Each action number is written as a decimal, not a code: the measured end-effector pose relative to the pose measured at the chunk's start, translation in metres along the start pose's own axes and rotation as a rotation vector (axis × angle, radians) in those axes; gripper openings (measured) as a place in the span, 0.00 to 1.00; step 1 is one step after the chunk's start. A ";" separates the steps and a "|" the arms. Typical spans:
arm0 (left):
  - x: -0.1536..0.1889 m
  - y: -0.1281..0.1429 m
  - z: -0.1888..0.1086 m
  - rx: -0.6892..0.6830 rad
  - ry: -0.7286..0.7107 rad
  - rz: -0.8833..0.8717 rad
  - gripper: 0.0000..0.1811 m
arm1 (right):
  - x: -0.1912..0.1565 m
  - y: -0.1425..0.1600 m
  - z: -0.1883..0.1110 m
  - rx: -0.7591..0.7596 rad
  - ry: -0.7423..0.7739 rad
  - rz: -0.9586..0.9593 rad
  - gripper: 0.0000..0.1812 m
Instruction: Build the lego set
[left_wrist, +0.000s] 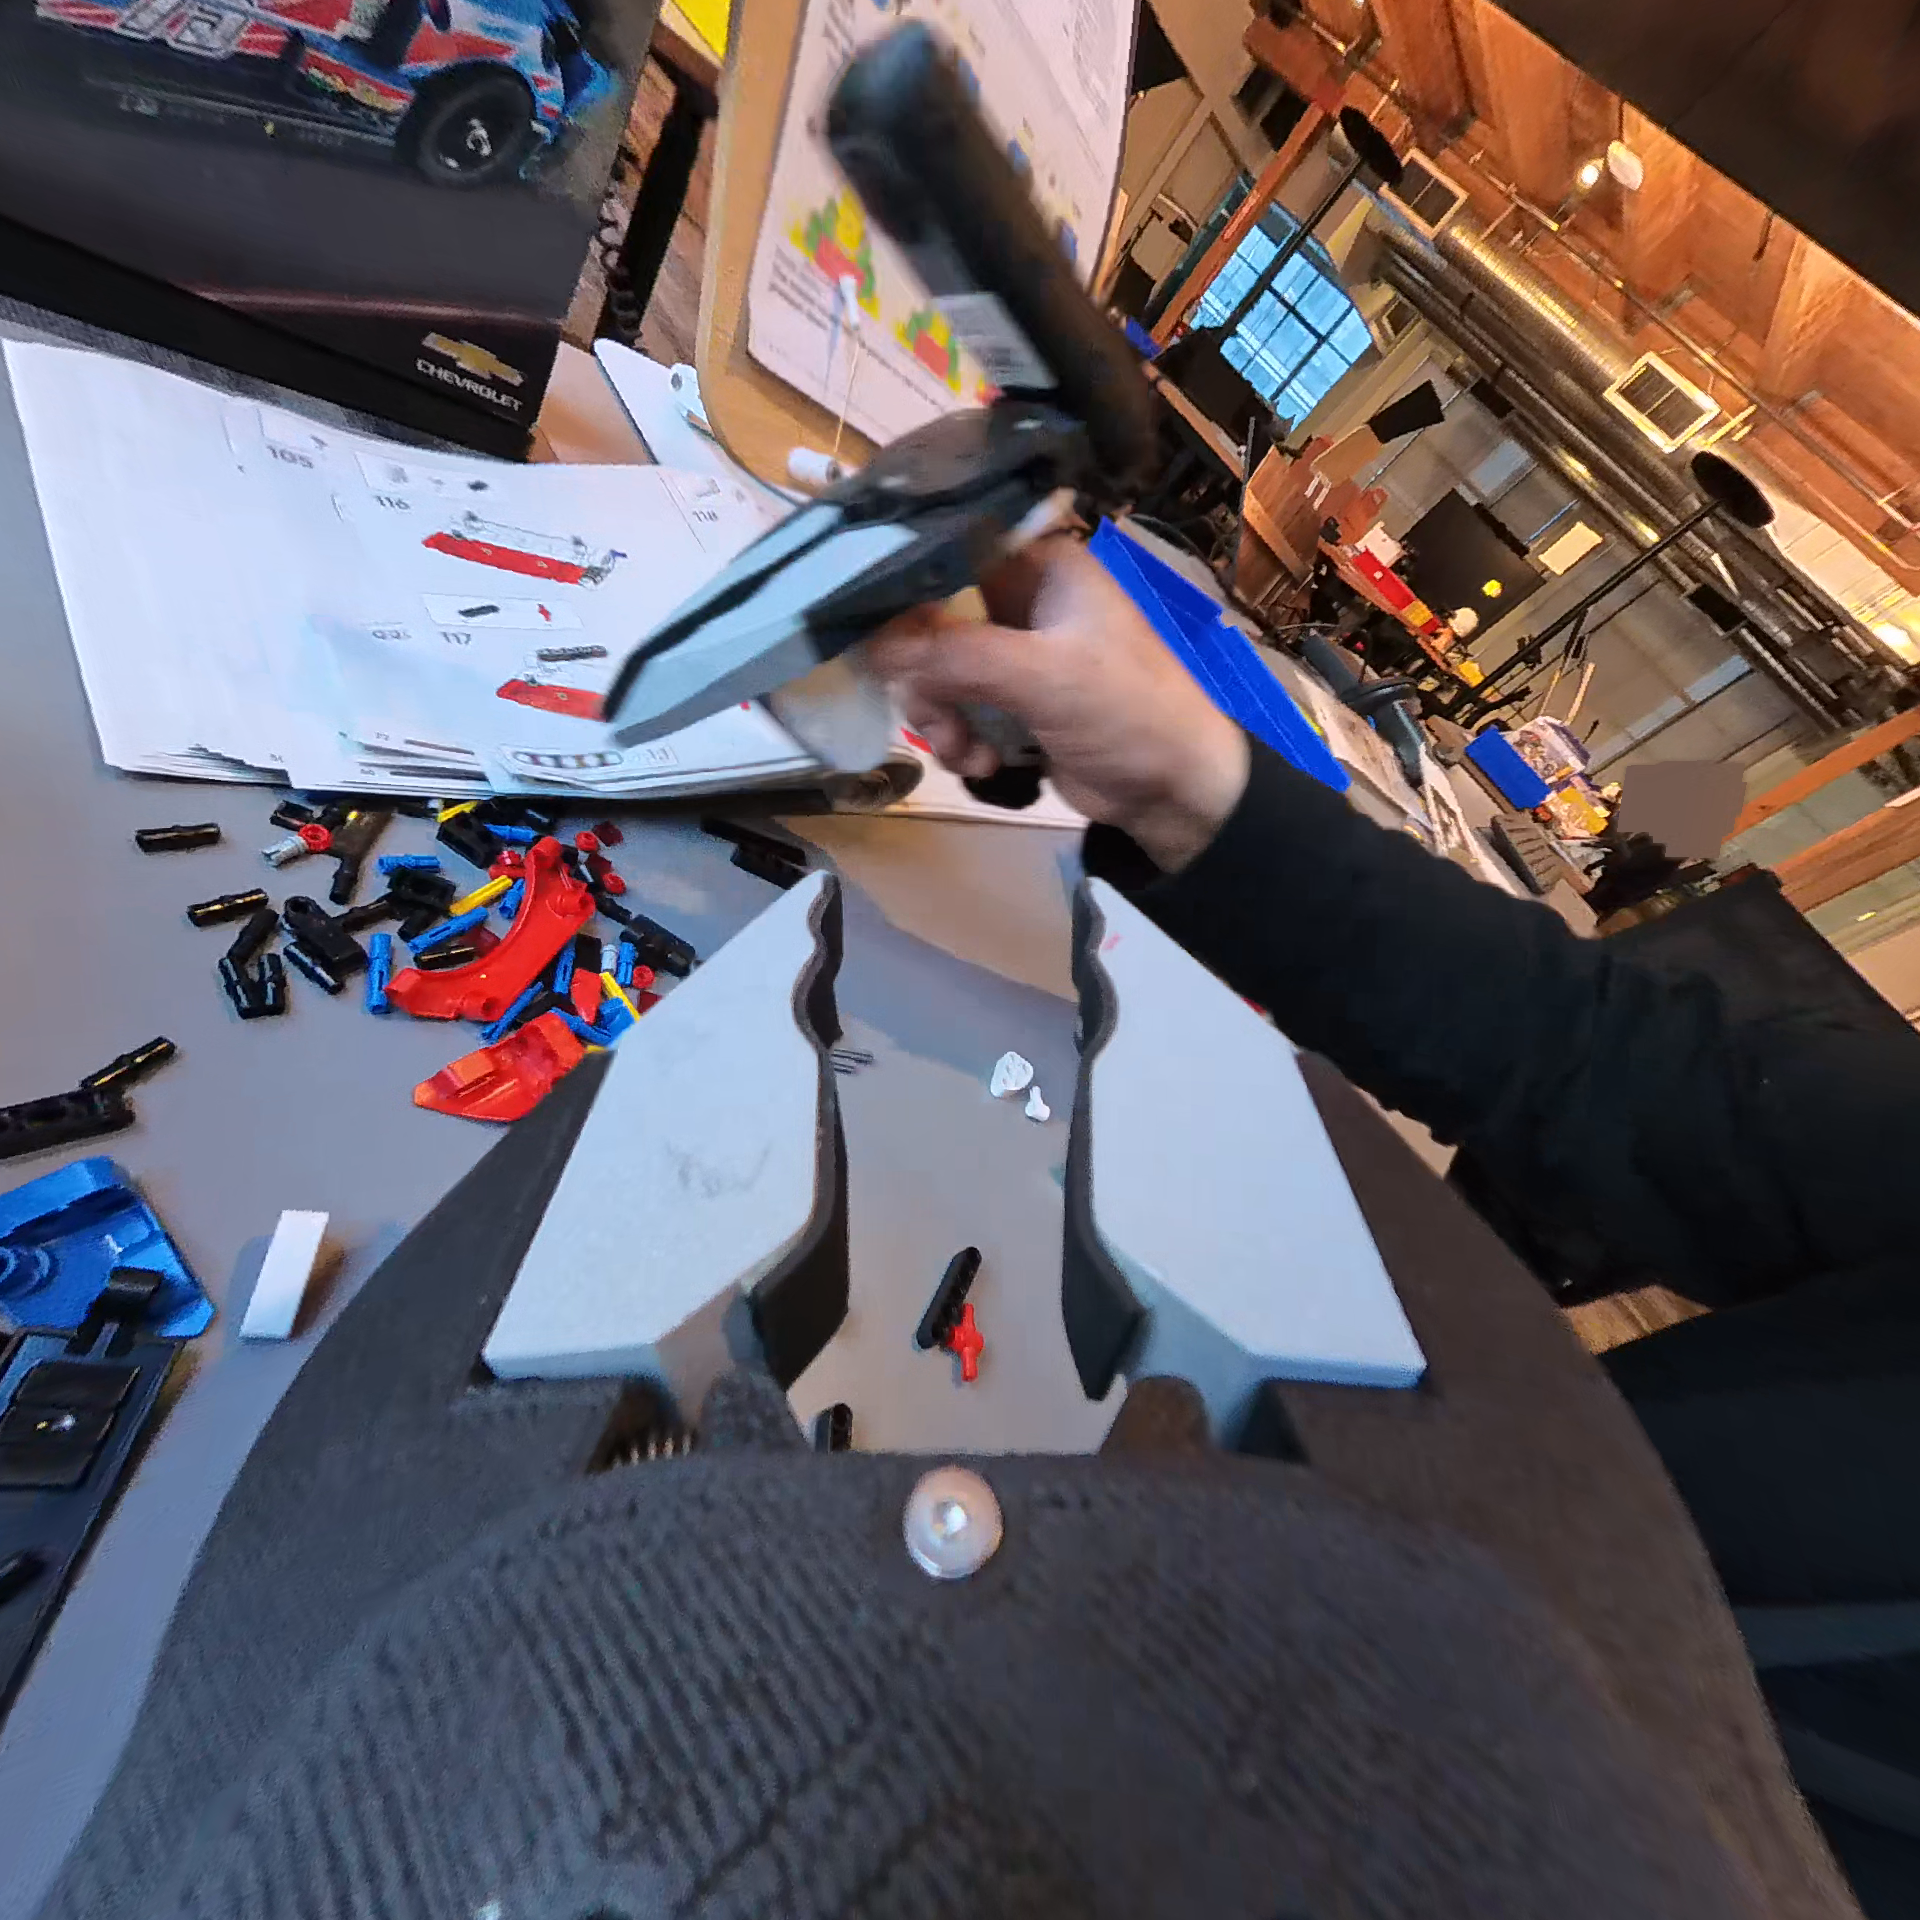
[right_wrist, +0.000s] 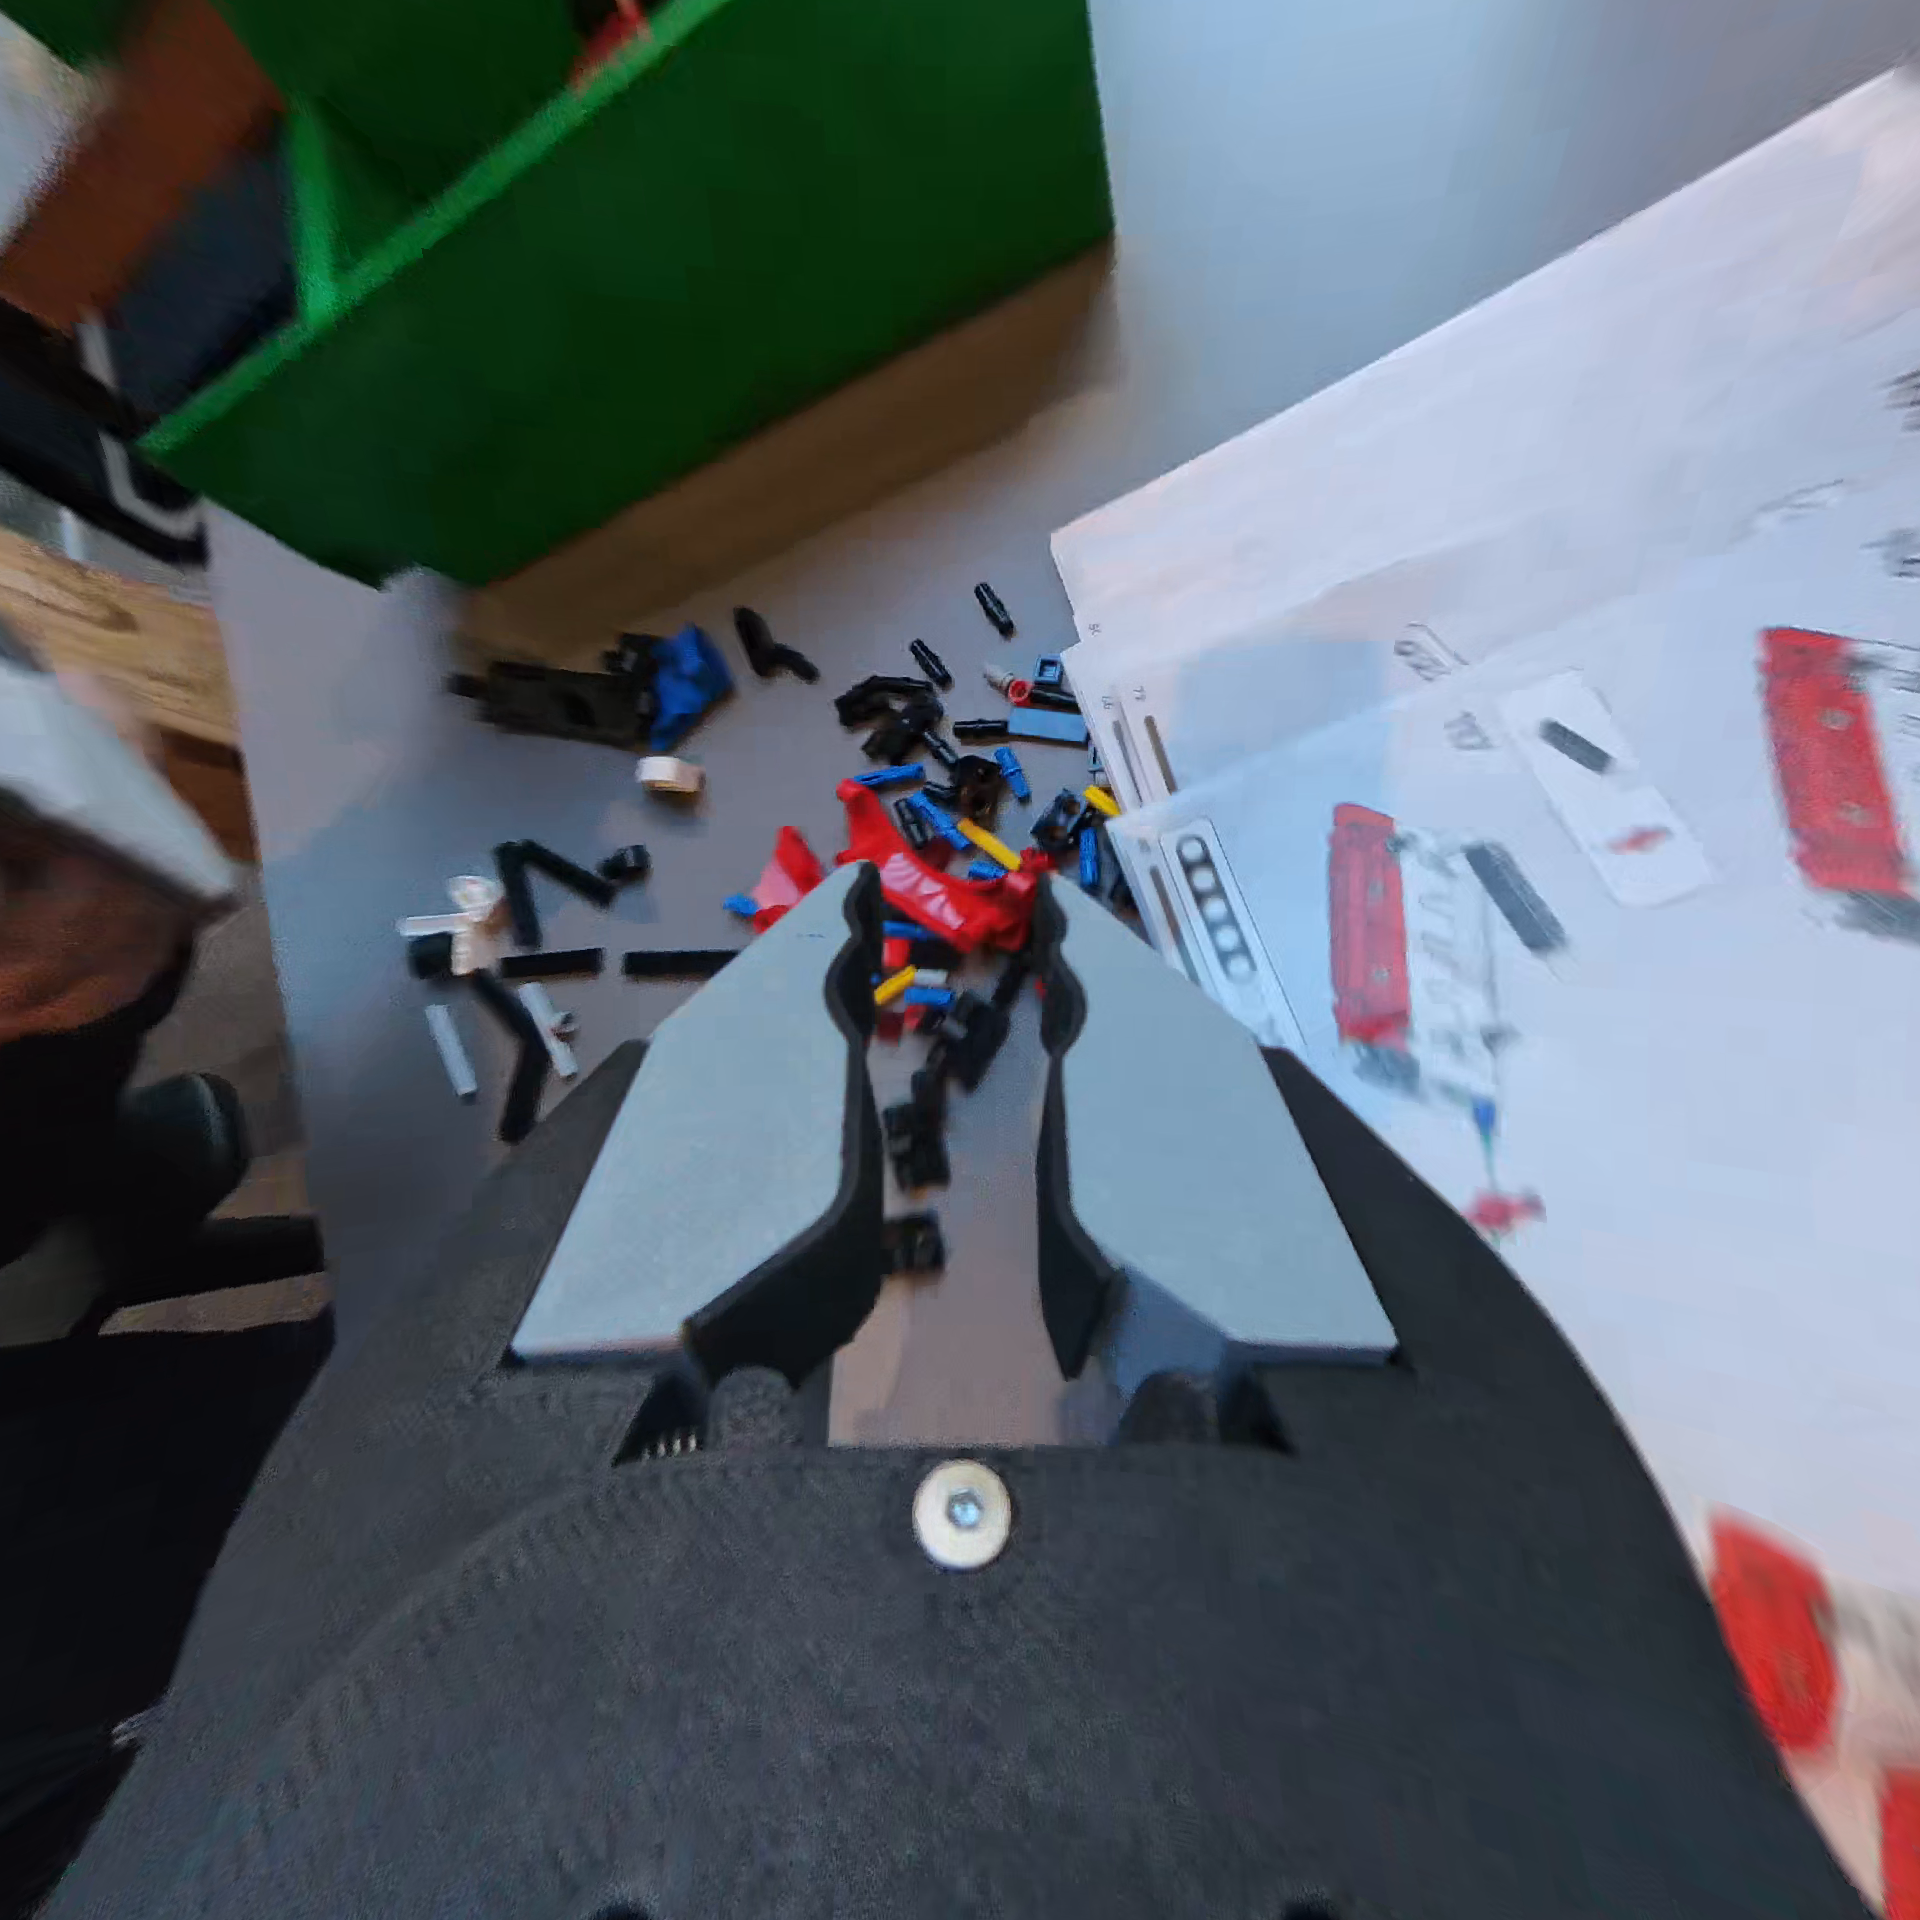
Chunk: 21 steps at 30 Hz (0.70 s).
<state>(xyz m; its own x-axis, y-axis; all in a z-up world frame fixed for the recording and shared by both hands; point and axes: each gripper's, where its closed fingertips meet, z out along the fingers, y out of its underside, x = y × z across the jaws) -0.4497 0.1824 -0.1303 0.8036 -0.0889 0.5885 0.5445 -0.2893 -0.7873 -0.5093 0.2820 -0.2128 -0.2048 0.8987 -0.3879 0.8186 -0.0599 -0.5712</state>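
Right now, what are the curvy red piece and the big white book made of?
The curved red piece looks like hard, glossy plastic: it shines, with crisp moulded holes. The white instruction booklet looks like thin matte paper, with stacked page edges showing along its side.

grey tabletop (left_wrist: 312, 1122) | wood-plank ceiling (left_wrist: 1558, 208) with exposed ducts, warm lamps | gridded windows (left_wrist: 1283, 322) (daylight, bluish) | green shelving (right_wrist: 623, 291) off one side
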 end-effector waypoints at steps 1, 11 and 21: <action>0.000 -0.002 -0.002 0.007 -0.005 0.006 0.23 | -0.004 -0.001 -0.021 0.042 0.010 0.006 0.15; -0.018 0.024 0.010 -0.073 -0.069 0.012 0.23 | -0.020 0.117 -0.184 0.284 0.186 -0.036 0.17; -0.025 0.052 0.043 -0.172 -0.086 0.028 0.23 | -0.014 0.222 -0.152 0.187 0.340 -0.090 0.15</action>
<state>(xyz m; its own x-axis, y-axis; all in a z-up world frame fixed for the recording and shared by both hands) -0.4311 0.2103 -0.1934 0.8395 -0.0197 0.5430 0.4784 -0.4473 -0.7557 -0.2432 0.3221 -0.2247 -0.0565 0.9946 -0.0866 0.6875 -0.0241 -0.7257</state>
